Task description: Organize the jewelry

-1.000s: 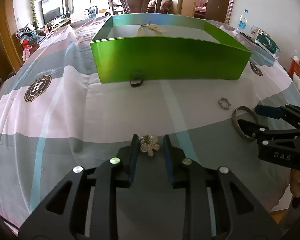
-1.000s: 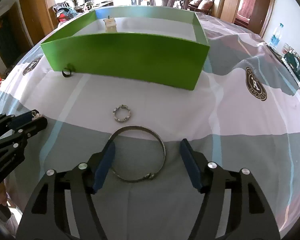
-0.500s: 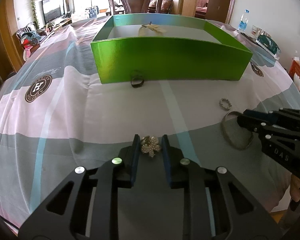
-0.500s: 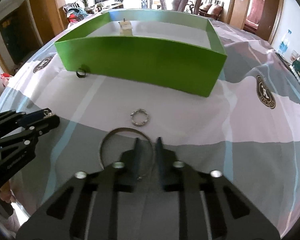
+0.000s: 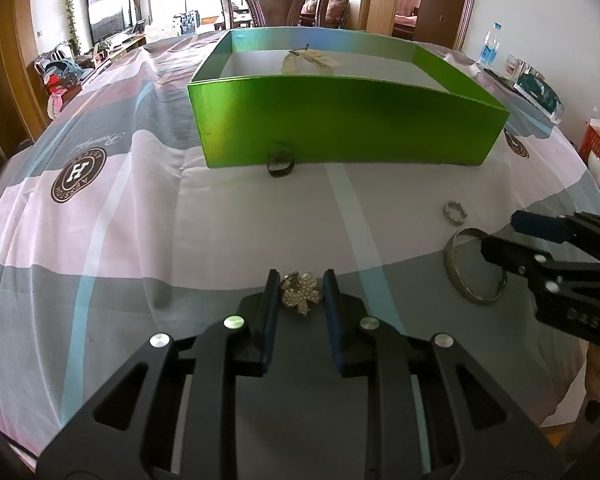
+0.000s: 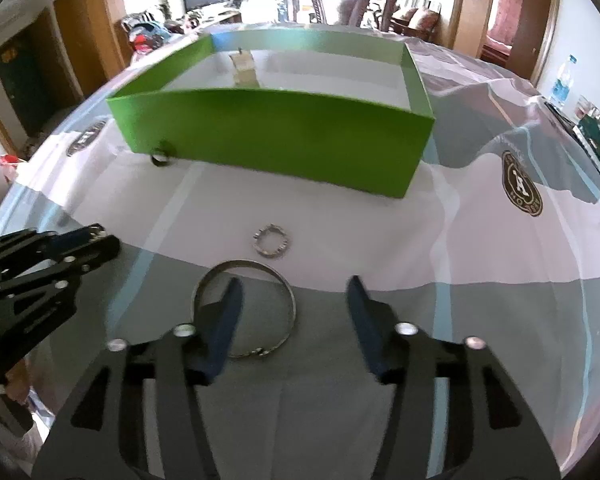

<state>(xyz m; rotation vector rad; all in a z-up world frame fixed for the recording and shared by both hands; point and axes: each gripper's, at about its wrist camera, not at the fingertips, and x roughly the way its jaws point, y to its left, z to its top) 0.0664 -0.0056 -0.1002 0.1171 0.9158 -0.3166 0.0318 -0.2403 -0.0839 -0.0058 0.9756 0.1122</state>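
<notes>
Silver bangle [image 6: 244, 308] lies under the wide-open, empty right claw [image 6: 294, 300], one finger inside it. Left claw [image 5: 299, 290] closes around the brooch [image 5: 301, 297], contact unclear; next, lift it to the green box [image 5: 340, 128] ahead.

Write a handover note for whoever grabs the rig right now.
Left gripper: straddling the rhinestone flower brooch on the cloth; cannot tell if clamped.
Right gripper: open, left finger inside the large silver bangle, nothing gripped.
Small crown-edged silver ring lies beyond the bangle; dark ring sits against the green cardboard box front wall.
Done: one pale piece in the box.
Left: box the other four.
</notes>
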